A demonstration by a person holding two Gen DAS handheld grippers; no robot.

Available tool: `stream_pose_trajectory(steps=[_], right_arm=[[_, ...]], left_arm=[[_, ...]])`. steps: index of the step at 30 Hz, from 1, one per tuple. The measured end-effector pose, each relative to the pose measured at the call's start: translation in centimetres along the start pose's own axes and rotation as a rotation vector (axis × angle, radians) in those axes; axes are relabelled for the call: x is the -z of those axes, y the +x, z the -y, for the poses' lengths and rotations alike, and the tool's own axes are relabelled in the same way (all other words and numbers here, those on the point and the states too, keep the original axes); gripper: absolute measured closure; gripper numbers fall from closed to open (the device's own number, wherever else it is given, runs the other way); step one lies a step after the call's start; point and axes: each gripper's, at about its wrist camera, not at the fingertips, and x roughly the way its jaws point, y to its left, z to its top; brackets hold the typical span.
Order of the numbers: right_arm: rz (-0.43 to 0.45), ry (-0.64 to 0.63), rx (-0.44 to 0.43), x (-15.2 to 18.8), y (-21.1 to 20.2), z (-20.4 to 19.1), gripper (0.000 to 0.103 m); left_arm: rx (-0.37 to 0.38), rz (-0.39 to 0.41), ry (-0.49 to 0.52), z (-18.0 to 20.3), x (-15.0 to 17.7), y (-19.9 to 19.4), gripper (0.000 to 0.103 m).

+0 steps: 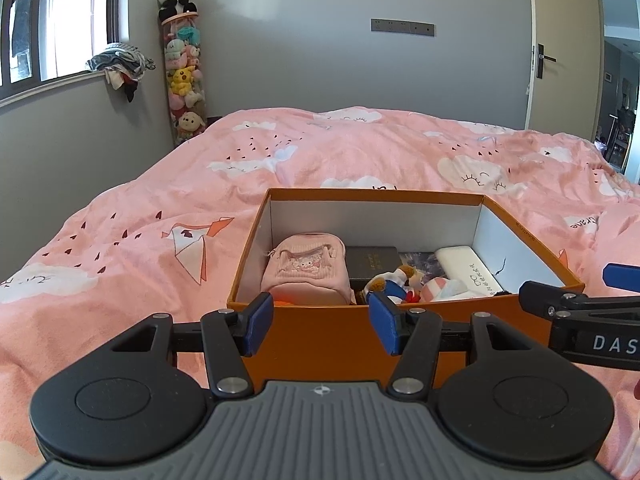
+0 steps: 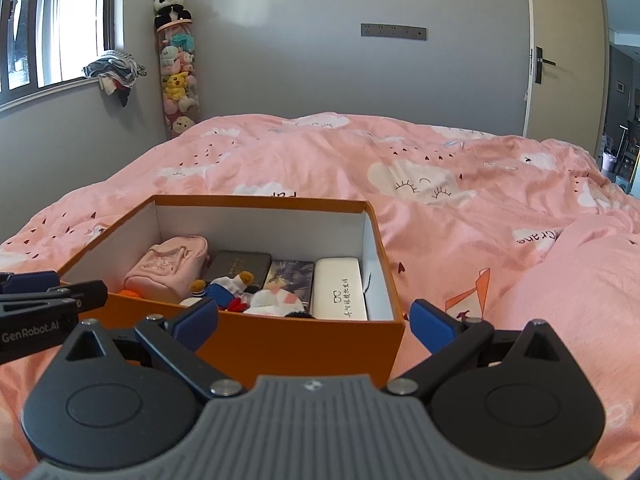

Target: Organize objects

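An orange box (image 1: 320, 336) with white inner walls sits open on the pink bed. Inside lie a pink pouch (image 1: 304, 272), a dark flat case (image 1: 372, 262), a small plush toy (image 1: 396, 280) and a white glasses case (image 1: 468, 272). My left gripper (image 1: 322, 322) is open and empty, its blue pads just in front of the box's near wall. My right gripper (image 2: 314, 322) is open wide and empty by the near right corner of the box (image 2: 260, 202), above the glasses case (image 2: 340, 294). Each gripper shows at the edge of the other's view.
A pink duvet (image 1: 360, 152) with cloud prints covers the bed around the box. A tall clear tube of plush toys (image 1: 184, 76) stands in the far left corner under a panda. A window is at left, a door (image 2: 568, 48) at right.
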Motion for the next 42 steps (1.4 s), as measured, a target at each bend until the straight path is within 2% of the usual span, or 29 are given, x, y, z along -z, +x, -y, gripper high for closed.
stream_pose_trajectory(steps=[7, 42], right_arm=[[-0.009, -0.011, -0.006, 0.11, -0.02, -0.2, 0.001], [-0.028, -0.014, -0.013, 0.1, -0.26, -0.14, 0.001]], left_arm=[[-0.019, -0.018, 0.018, 0.05, -0.1, 0.0, 0.038], [-0.022, -0.04, 0.026, -0.34, -0.18, -0.34, 0.038]])
